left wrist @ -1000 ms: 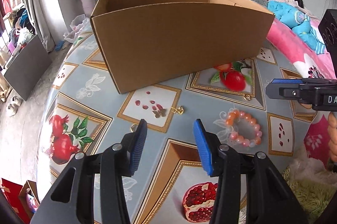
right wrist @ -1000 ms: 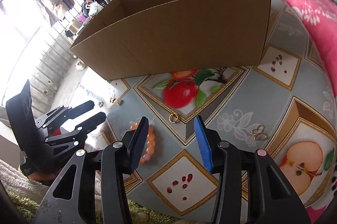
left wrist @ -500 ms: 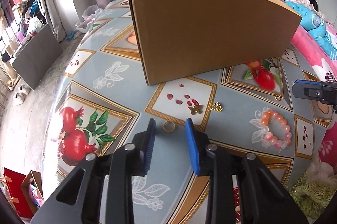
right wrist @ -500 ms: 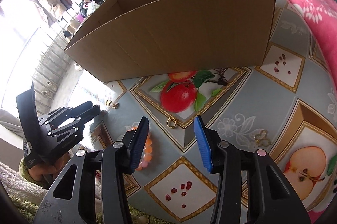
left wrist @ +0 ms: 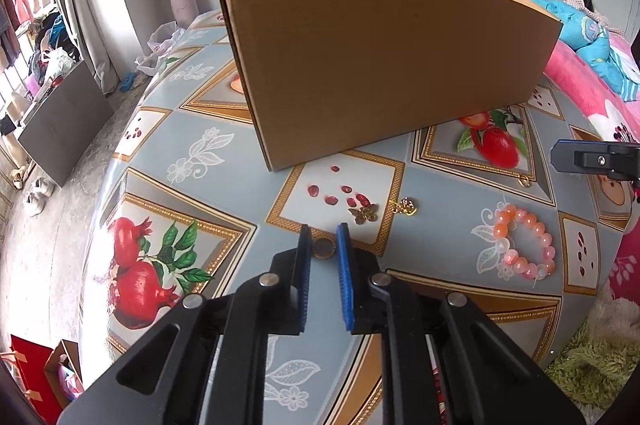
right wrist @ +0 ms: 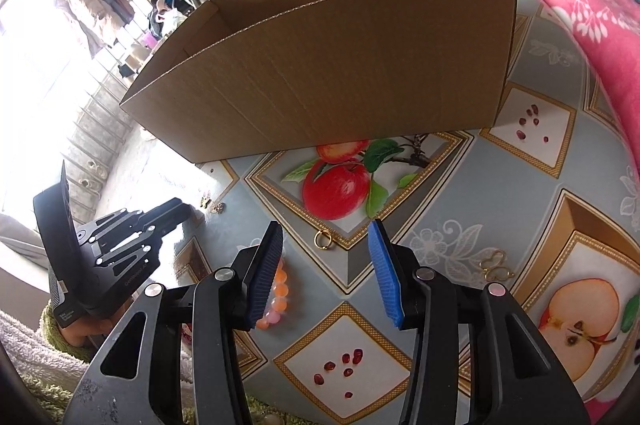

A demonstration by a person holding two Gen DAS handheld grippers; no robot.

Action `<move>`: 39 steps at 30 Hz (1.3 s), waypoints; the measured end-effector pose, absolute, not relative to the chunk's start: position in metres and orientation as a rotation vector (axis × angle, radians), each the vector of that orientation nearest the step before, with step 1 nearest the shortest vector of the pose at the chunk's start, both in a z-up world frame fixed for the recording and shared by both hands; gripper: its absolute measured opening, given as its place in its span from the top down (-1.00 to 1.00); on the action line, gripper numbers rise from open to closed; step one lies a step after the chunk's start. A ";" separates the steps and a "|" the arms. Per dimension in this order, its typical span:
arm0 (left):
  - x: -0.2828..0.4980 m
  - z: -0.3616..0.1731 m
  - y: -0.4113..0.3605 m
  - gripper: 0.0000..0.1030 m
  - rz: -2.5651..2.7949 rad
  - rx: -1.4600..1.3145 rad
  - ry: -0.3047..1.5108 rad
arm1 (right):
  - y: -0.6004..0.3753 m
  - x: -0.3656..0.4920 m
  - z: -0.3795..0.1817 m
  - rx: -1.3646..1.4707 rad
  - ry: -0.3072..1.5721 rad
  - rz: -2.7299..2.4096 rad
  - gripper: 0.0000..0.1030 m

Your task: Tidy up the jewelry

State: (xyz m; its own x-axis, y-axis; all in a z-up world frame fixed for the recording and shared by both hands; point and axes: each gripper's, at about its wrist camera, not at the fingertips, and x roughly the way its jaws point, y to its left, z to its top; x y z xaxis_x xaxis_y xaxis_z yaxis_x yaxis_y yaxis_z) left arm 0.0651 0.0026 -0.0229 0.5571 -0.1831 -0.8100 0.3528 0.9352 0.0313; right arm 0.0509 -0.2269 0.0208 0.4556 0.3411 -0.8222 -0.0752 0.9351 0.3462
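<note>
My left gripper (left wrist: 323, 241) has its blue pads nearly closed around a small gold ring (left wrist: 323, 249) lying on the tablecloth. A bronze butterfly charm (left wrist: 364, 214), a gold pendant (left wrist: 406, 206) and a pink-orange bead bracelet (left wrist: 522, 245) lie to its right. My right gripper (right wrist: 325, 243) is open and empty above a gold ring (right wrist: 322, 239); the bracelet (right wrist: 276, 299) shows behind its left finger, and a gold butterfly-shaped piece (right wrist: 496, 265) lies to the right. The open cardboard box (left wrist: 380, 65) stands behind, also in the right wrist view (right wrist: 340, 65).
The table (left wrist: 180, 113) has a fruit-patterned cloth. The left gripper's body (right wrist: 112, 253) shows at left in the right wrist view. A pink blanket (right wrist: 580, 5) lies at right, a green rug (left wrist: 592, 369) below the table edge.
My left gripper moved forward and down to the gold ring and narrowed its jaws around it. My right gripper stayed open and shifted slightly toward the other ring.
</note>
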 end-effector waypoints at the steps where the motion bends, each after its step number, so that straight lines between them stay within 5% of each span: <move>1: 0.065 -0.023 0.002 0.77 -0.319 0.199 0.929 | -0.228 0.050 0.021 0.278 1.068 0.261 0.16; 39: 0.067 -0.022 -0.001 0.77 -0.312 0.168 0.979 | -0.172 0.064 0.007 -0.121 1.108 0.222 0.81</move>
State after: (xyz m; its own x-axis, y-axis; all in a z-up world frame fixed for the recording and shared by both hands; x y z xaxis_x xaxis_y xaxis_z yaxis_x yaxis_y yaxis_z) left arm 0.0668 -0.0009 -0.0224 0.5184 -0.1833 -0.8352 0.3334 0.9428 0.0000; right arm 0.0641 -0.1719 0.0075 0.4277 0.1172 -0.8963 -0.2378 0.9712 0.0135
